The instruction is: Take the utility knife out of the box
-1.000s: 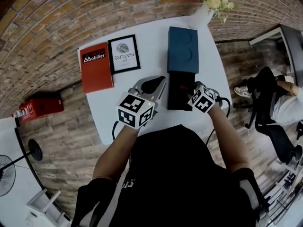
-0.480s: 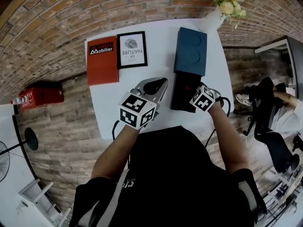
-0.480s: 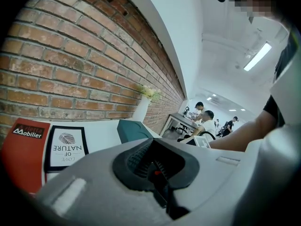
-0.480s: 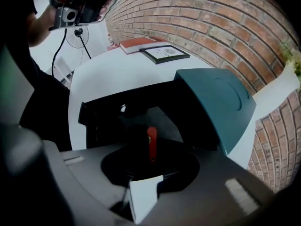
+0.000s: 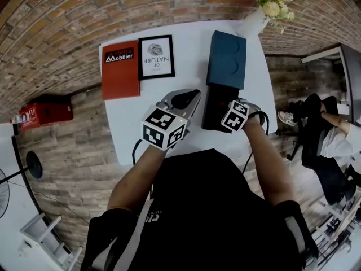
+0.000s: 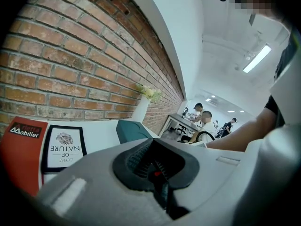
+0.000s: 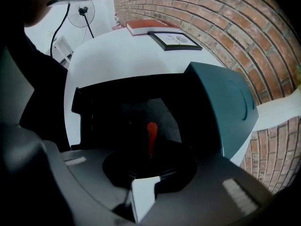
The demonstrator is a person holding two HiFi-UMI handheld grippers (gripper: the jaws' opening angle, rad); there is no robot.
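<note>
Black box (image 5: 216,107): open on table (image 5: 144,126).
Right tool (image 7: 148,162): down inside, jaws just closing, narrowly apart around red utility knife (image 7: 151,134).
Left tool (image 6: 158,174): together, empty.

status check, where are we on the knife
Left gripper shut, empty, left of the box. Right gripper down over the open box, jaws just closing, red part of the utility knife between them, grip unconfirmed. Nothing blocking.
</note>
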